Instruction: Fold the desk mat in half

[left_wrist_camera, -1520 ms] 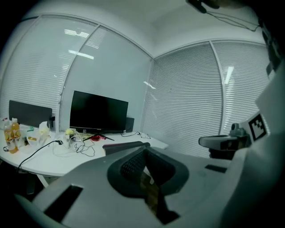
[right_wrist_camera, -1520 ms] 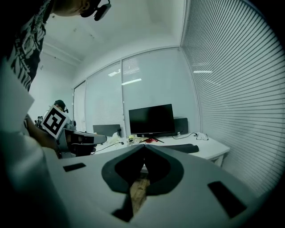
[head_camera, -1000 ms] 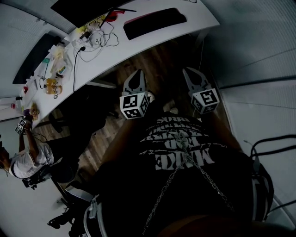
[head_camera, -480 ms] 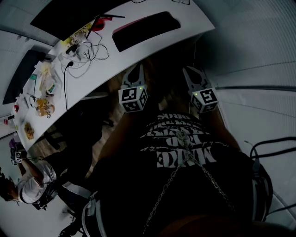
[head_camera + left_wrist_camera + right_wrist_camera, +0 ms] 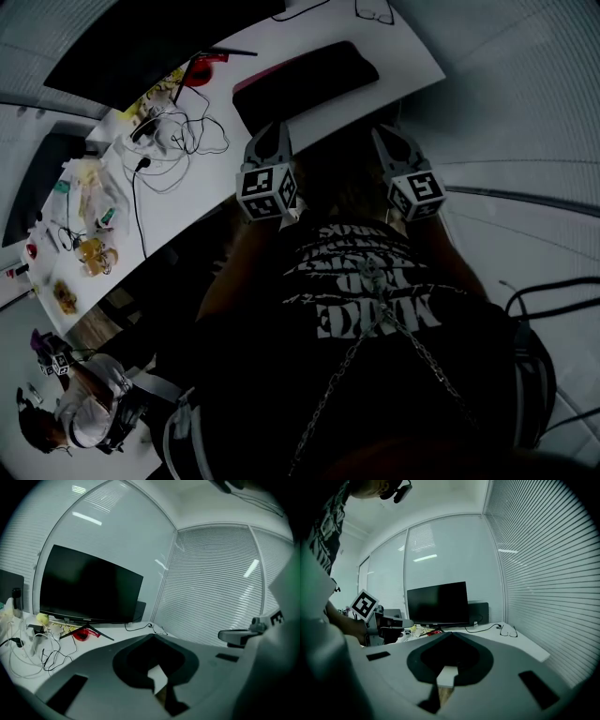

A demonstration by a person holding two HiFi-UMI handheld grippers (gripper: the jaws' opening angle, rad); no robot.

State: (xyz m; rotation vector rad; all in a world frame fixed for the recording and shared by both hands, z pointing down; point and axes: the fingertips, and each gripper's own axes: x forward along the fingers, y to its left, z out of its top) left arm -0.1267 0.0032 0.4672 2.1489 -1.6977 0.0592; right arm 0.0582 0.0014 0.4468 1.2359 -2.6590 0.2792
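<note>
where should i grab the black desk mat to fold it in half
Probably its two near corners, coming in low from the desk's front edge. The desk mat lies flat on the desk with a long side along that edge, so only its thin edges offer a grip.

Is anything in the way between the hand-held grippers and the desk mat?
Nothing visible. The left hand-held gripper and right hand-held gripper, both shut and empty, face the desk mat with no object between; the cables lie off to its side.
</note>
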